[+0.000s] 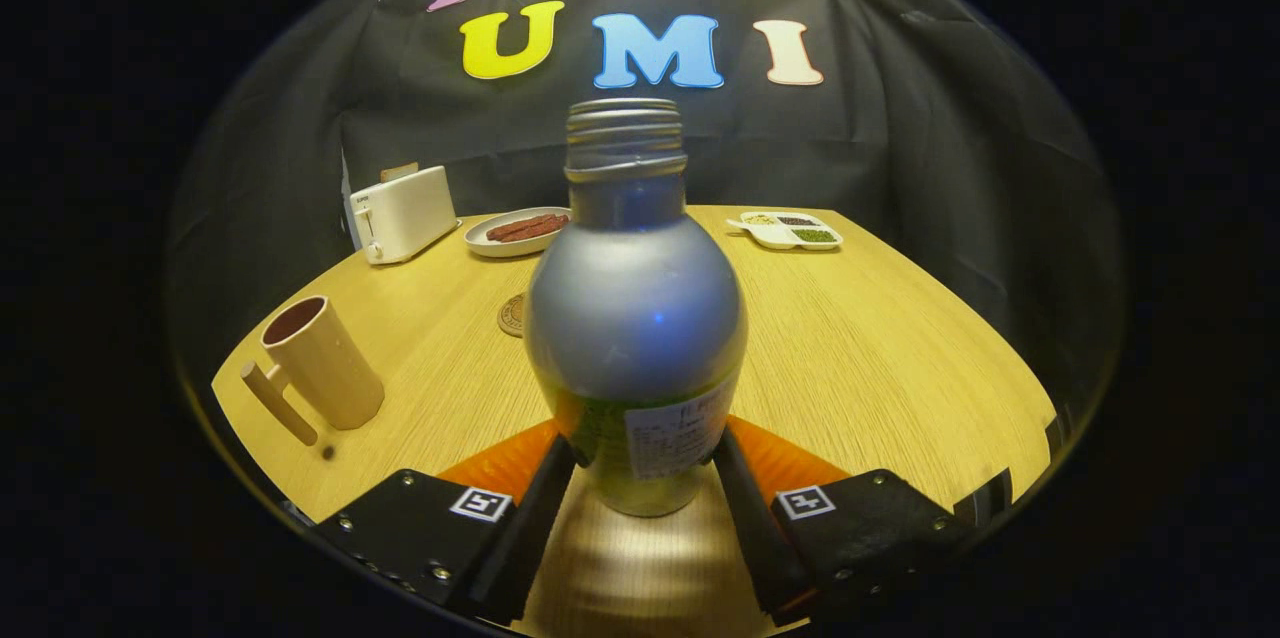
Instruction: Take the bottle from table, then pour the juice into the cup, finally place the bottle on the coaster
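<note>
Two fingers closed low on an open metal bottle

Both fingers (548,488) of the gripper (640,488) press on the lower body of the bottle (635,318), one on either side, so the jaws are narrowed to the bottle's width and holding it between them. Its base sits close above the wooden table (880,358); whether it touches or is slightly lifted I cannot tell.

Judging by its dull silver sheen, the bottle is a stiff metal shell that will not give under the squeeze, but it looks smooth and likely slippery, more so on the paper label where the pads bear. The threaded neck carries no cap, so any tilt will spill. The broad, rounded shoulder stands well above the hold, which probably makes it top-heavy when liquid shifts. A grip on the straight lower wall, as now, seems the soundest place; the curved shoulder would let it slide out.

Off to the left of the fingers, a little ahead, stands the tan cup (322,363) with its handle, mouth open. Beyond the bottle, just left of it, the round coaster (512,315) peeps out. Farther still lie a white toaster (402,213), a plate (515,232) of reddish strips and a divided tray (792,231).
</note>
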A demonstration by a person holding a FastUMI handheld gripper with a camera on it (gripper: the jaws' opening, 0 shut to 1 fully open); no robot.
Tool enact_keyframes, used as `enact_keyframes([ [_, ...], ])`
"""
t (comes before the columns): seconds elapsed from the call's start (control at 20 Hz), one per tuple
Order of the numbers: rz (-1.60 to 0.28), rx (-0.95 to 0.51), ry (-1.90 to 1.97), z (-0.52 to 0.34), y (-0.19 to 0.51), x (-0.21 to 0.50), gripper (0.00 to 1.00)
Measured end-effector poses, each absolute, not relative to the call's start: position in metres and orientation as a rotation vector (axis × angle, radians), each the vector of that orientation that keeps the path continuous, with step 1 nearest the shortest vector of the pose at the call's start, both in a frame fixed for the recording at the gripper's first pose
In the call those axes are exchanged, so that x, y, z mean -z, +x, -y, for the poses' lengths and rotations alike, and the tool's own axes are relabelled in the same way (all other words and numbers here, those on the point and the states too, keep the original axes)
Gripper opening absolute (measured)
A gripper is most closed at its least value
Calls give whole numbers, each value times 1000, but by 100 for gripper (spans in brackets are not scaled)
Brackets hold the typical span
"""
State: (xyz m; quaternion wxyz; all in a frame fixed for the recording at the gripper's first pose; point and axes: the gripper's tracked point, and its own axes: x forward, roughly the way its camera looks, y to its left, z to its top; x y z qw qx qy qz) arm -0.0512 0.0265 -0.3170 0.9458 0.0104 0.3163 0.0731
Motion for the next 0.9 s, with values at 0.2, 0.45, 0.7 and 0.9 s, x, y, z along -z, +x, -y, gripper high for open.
enact_keyframes([
  [0.2,-664,-147,26,-26,-50,316,79],
  [0.45,-702,-142,-11,-26,-50,314,76],
  [0.7,-693,-170,-117,-35,-47,301,76],
  [0.9,-683,-195,-213,-45,-41,289,76],
])
